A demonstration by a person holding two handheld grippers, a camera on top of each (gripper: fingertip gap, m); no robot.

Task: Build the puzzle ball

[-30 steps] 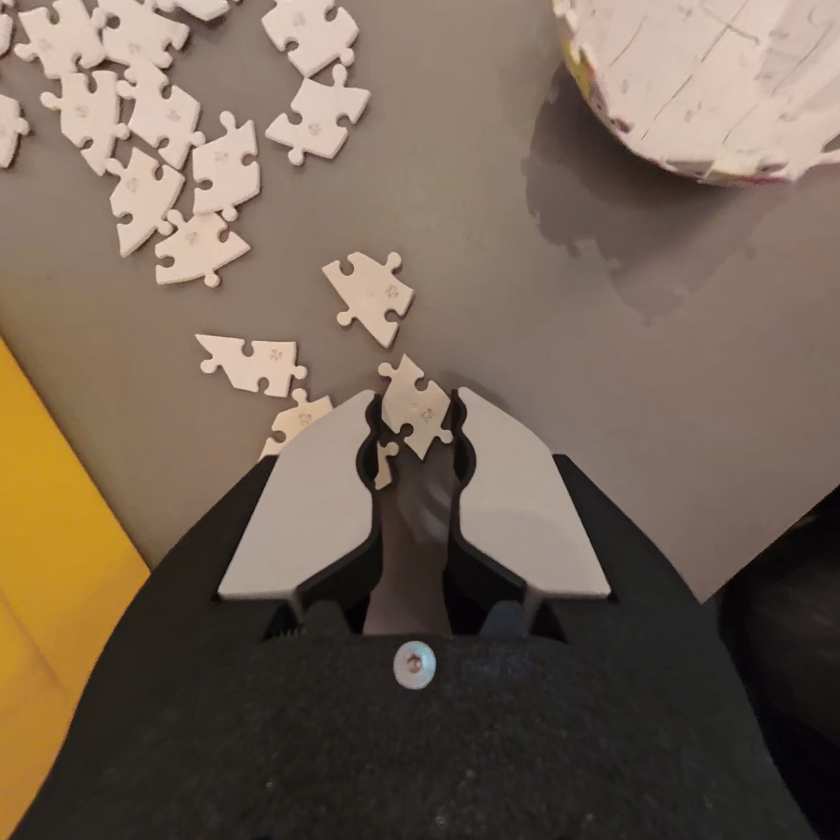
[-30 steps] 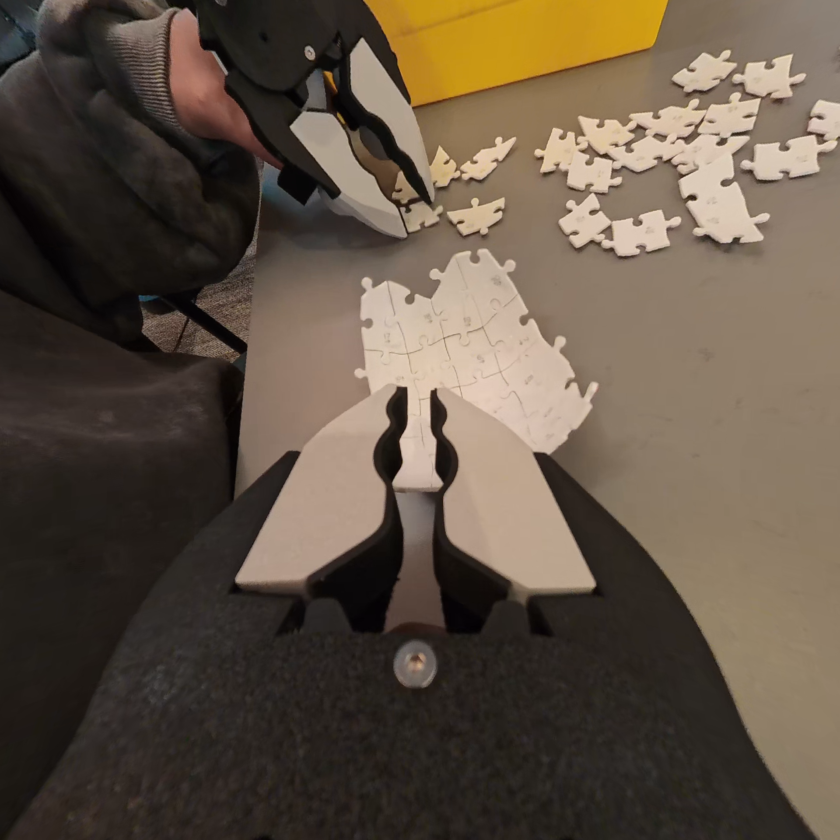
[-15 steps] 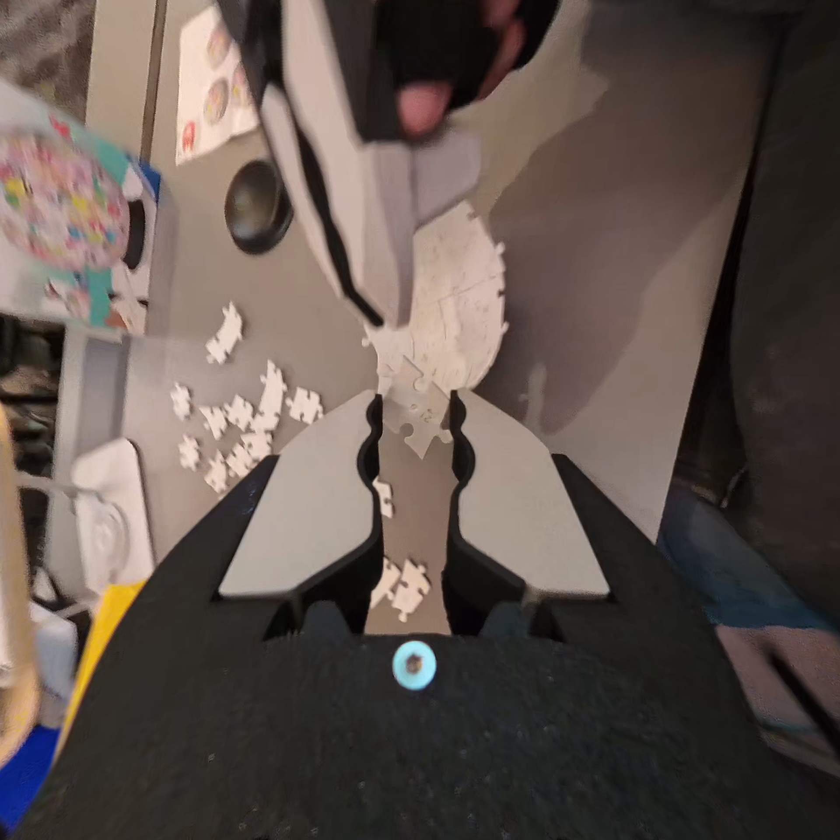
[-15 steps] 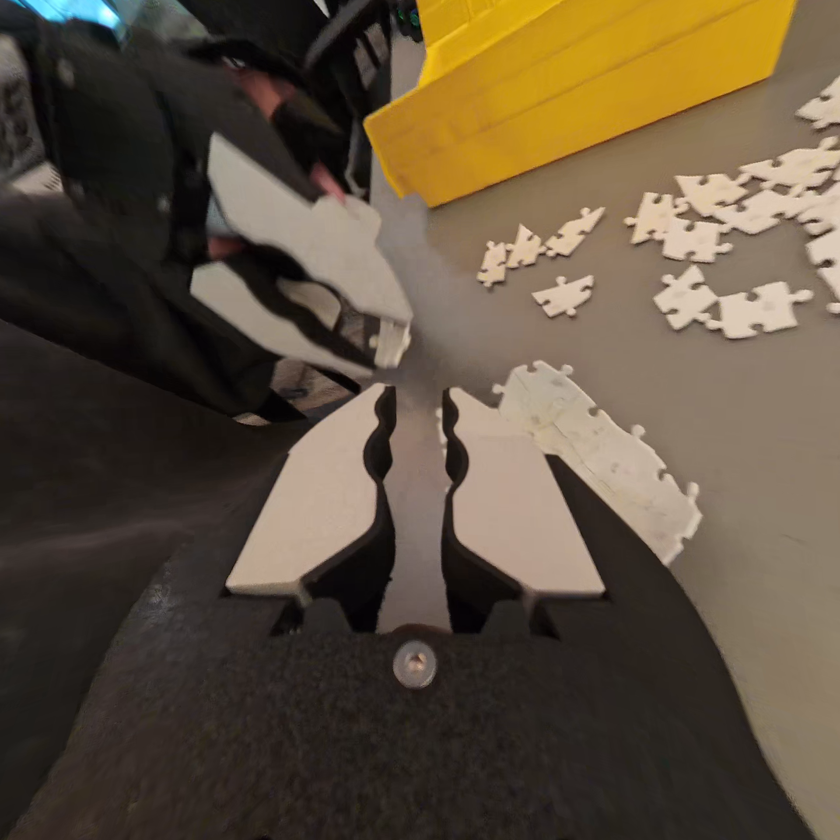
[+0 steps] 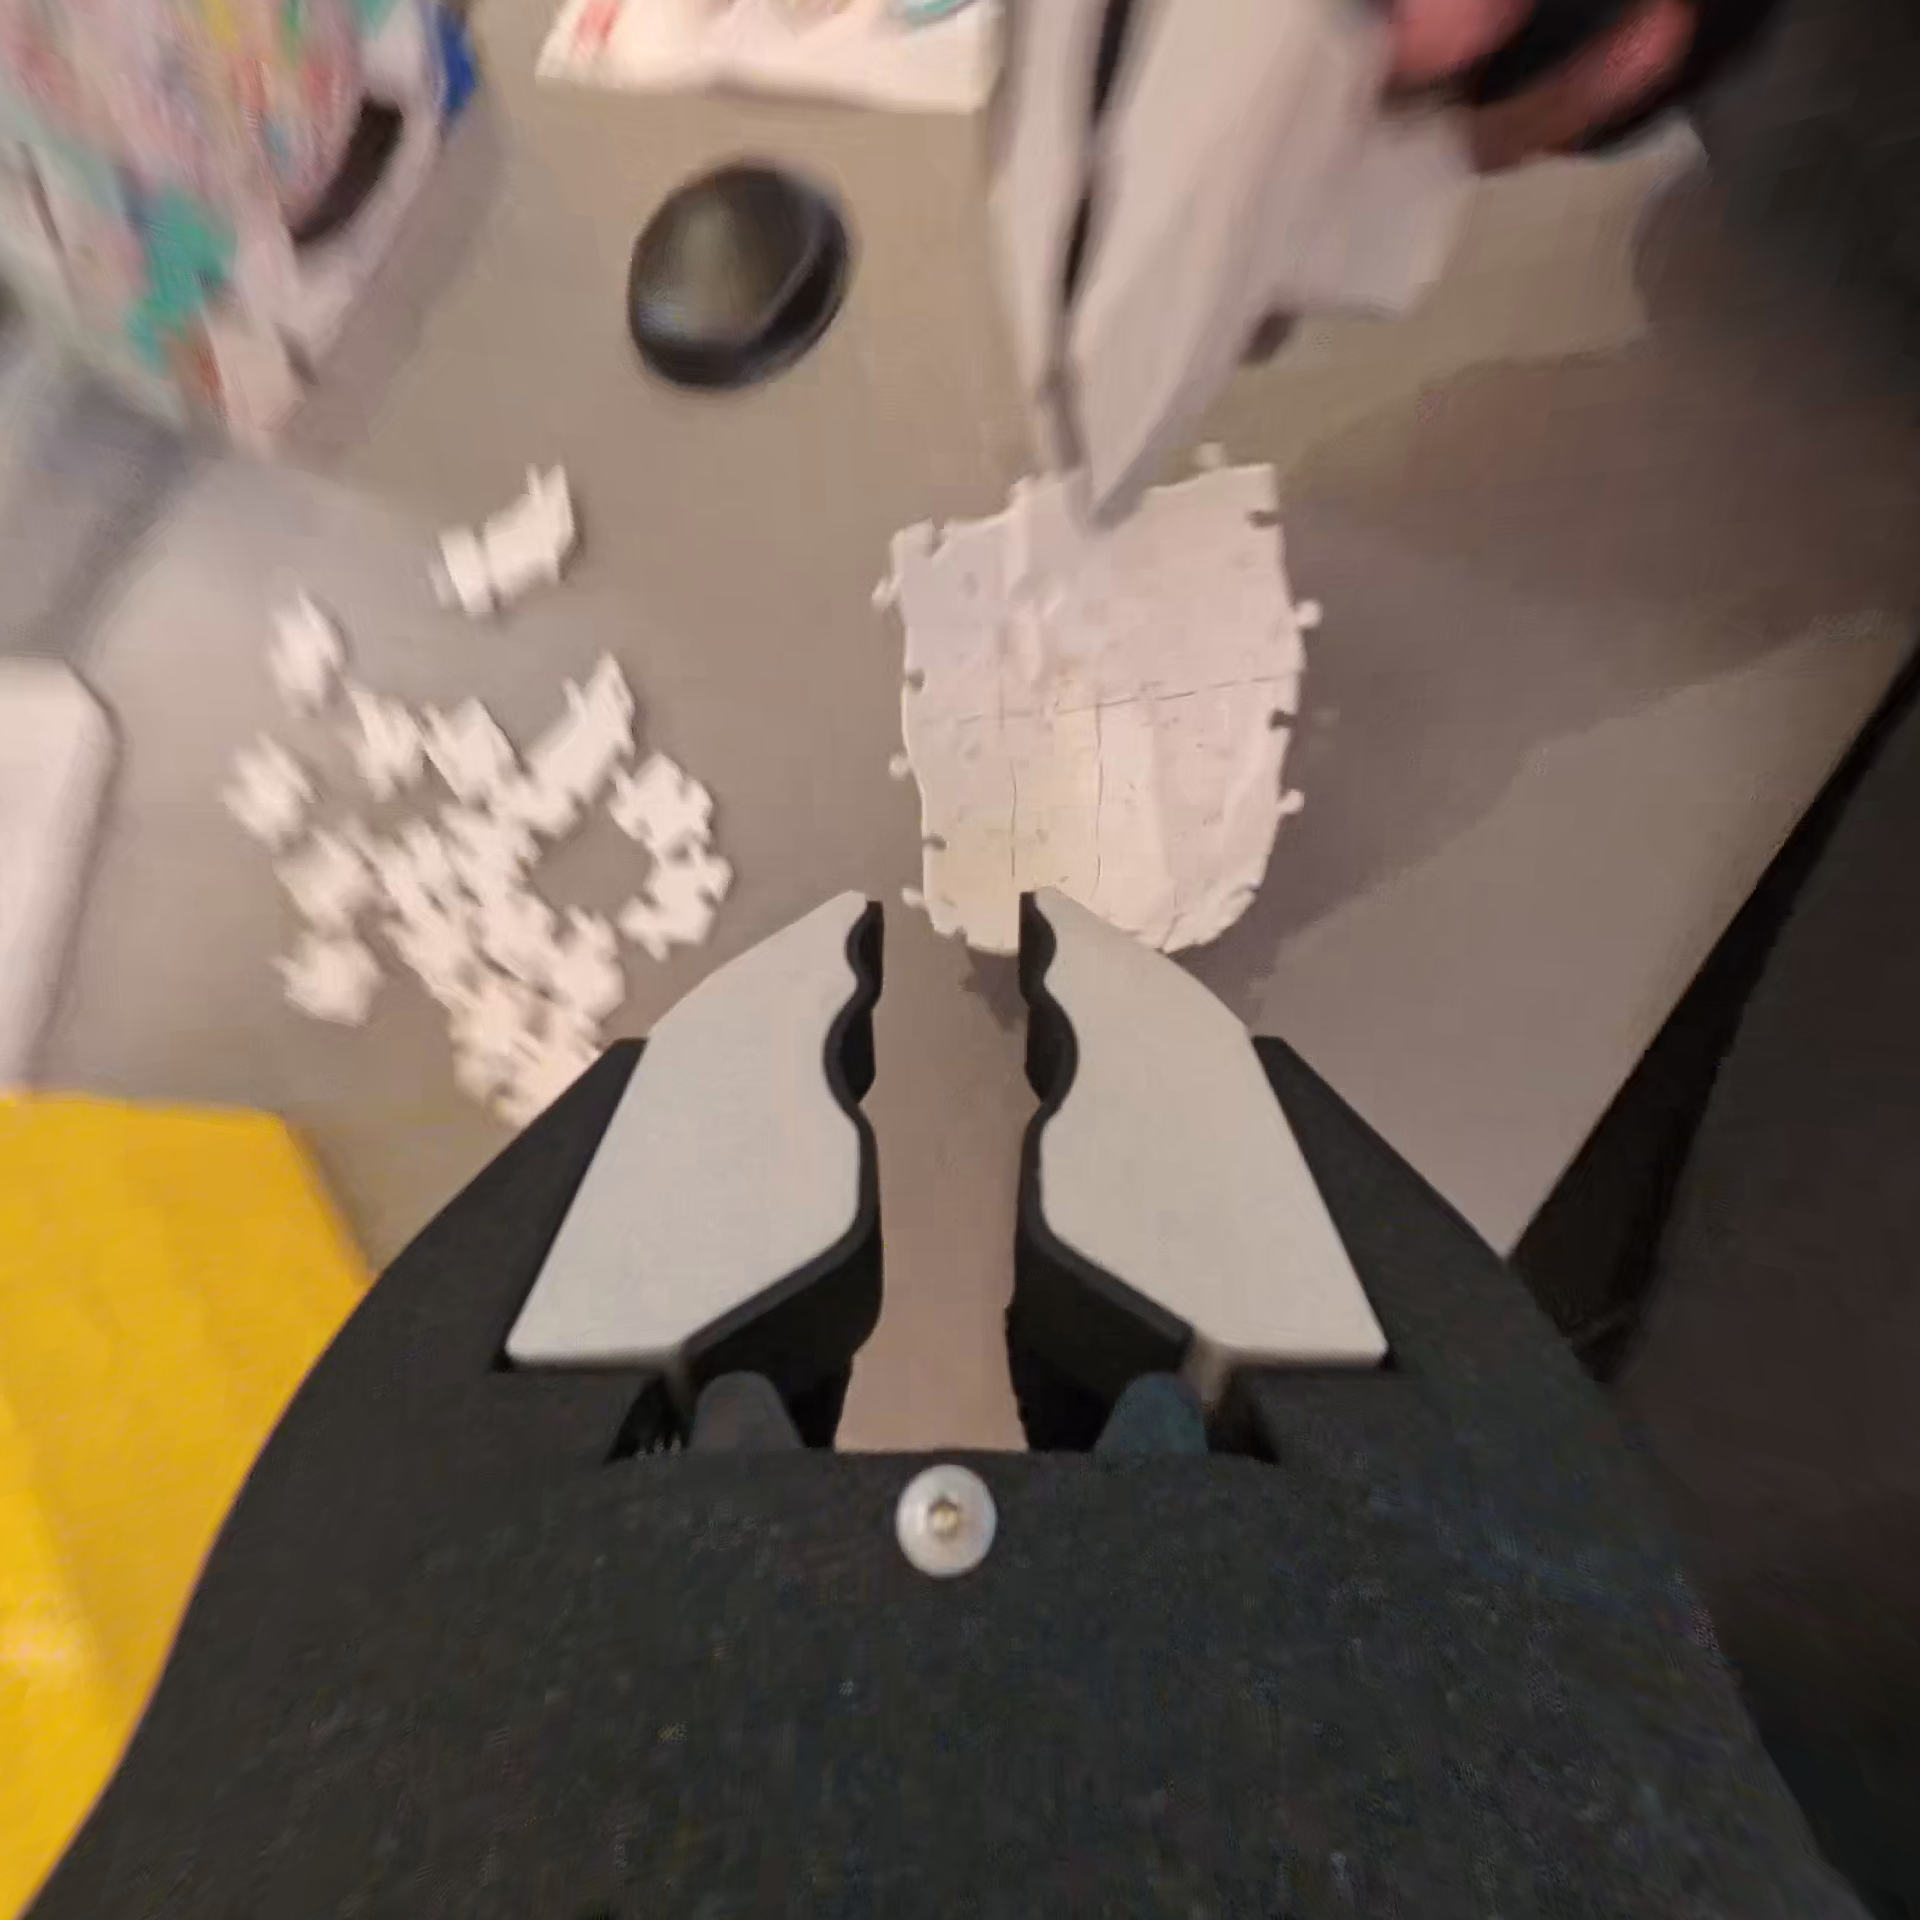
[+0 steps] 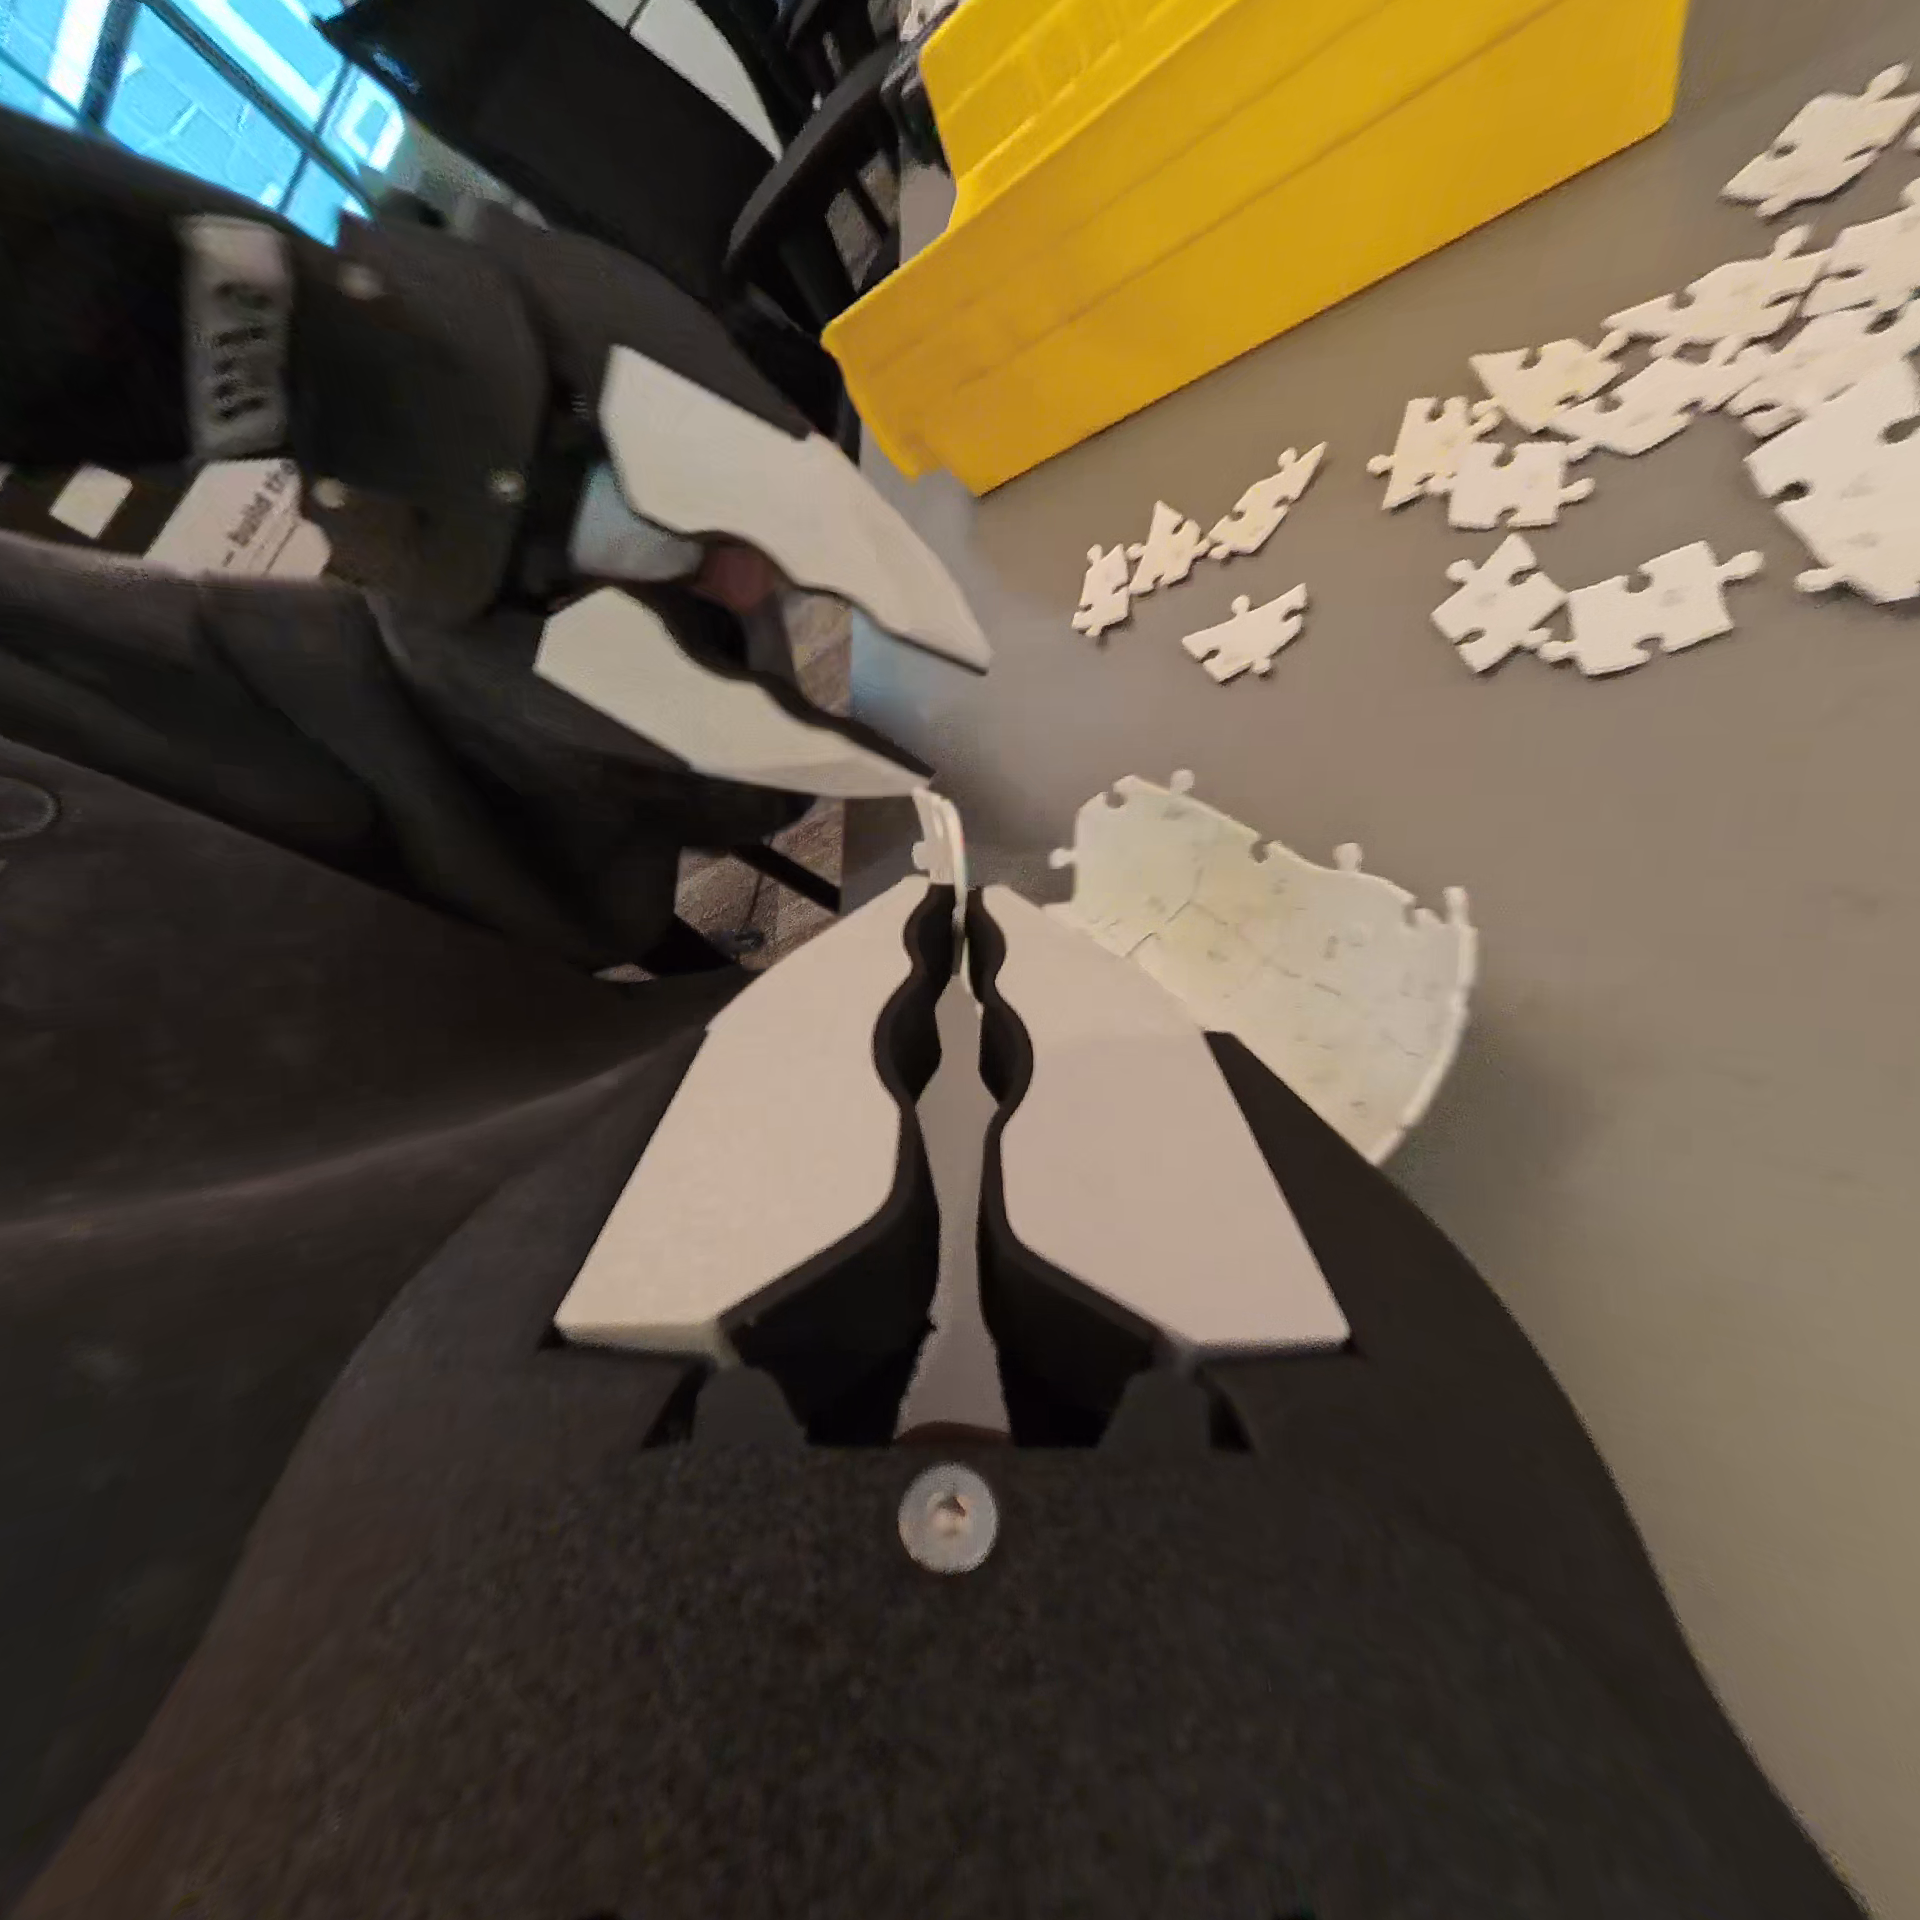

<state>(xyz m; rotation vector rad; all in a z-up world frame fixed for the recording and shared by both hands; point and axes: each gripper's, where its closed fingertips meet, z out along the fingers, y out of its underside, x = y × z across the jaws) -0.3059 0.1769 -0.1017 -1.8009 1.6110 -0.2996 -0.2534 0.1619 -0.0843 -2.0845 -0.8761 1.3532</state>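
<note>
Starting on the left: the left tool (image 5: 948, 914) has its grey fingers apart with nothing between them, just bare grey bench (image 5: 935, 1195) showing through the gap. In the right wrist view it hangs open right next to the small white jigsaw piece (image 6: 940, 836). That piece stands on edge, and the right tool (image 6: 961, 904) has its fingers pinched together on it at the very tips. Just to the right, the curved white panel of already joined pieces (image 6: 1278, 966) lies on the bench, close to the held piece but not touching it as far as I can tell. So I'd say the step in hand is adding this one piece to the panel. The next move needs the piece turned from edge-on to flat, with its tabs lined up against an open notch on the panel's rim, then pressed in gently so the panel doesn't skid. The ball is nowhere near done, because a scatter of loose white pieces (image 6: 1558, 540) lies further right. For containers, the yellow plastic bin (image 6: 1247, 208) shows only its outside, so I can't tell what's in it.
</note>
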